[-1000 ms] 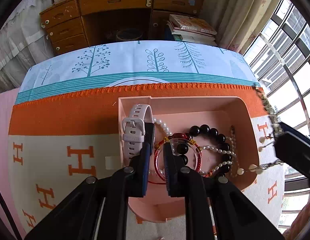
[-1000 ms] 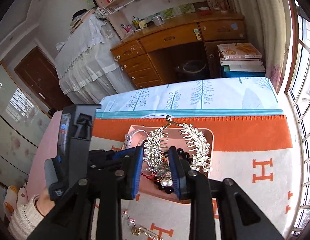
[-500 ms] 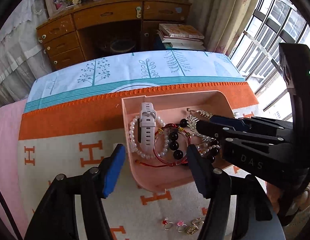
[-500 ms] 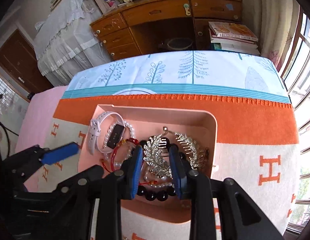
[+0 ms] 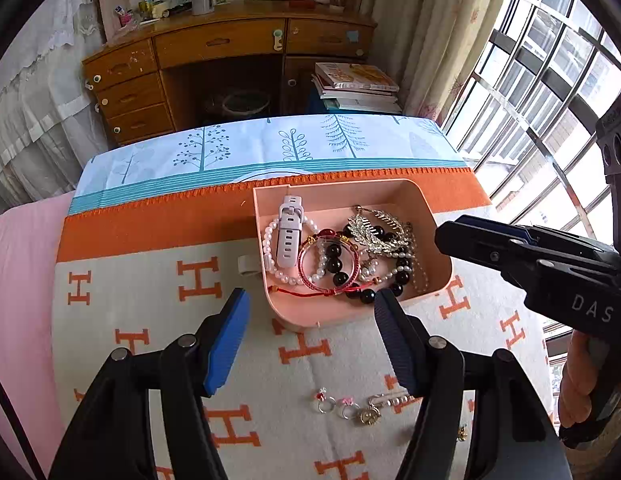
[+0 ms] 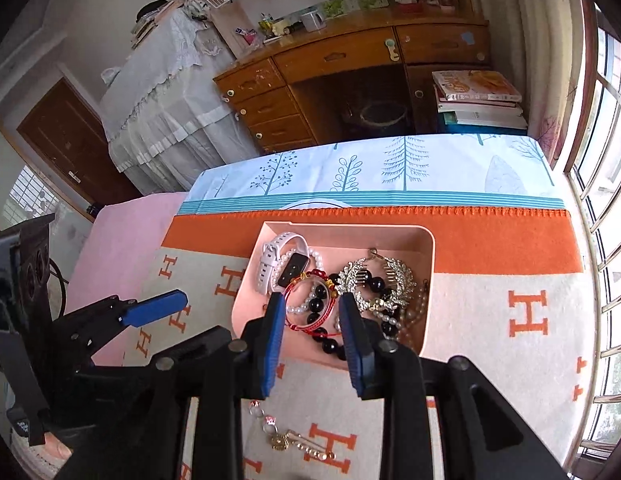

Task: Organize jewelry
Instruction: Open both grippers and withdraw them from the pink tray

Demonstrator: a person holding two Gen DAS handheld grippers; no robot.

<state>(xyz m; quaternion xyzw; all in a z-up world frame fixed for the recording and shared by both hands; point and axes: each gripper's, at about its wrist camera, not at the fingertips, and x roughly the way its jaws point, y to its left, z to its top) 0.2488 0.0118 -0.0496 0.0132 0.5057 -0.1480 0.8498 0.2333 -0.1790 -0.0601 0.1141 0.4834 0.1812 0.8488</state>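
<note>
Both tools empty above the tray (image 5: 438, 216): left tool (image 5: 308, 336) wide, right tool (image 6: 312, 334) narrower.

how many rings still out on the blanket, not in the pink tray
2, it seems: ring with a red stone and ring with a pink stone, side by side beside a gold trinket, nearer than the tray. Others may be hidden.

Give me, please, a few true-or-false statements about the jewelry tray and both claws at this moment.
1. The white watch lies inside the pink tray. True.
2. The left claw grips a bracelet. False: it is open and empty.
3. Small rings lie on the blanket outside the tray. True.
4. The silver leaf hair comb is on the blanket. False: it rests in the tray.
5. The right claw holds the comb. False: nothing is between its pads.
</note>
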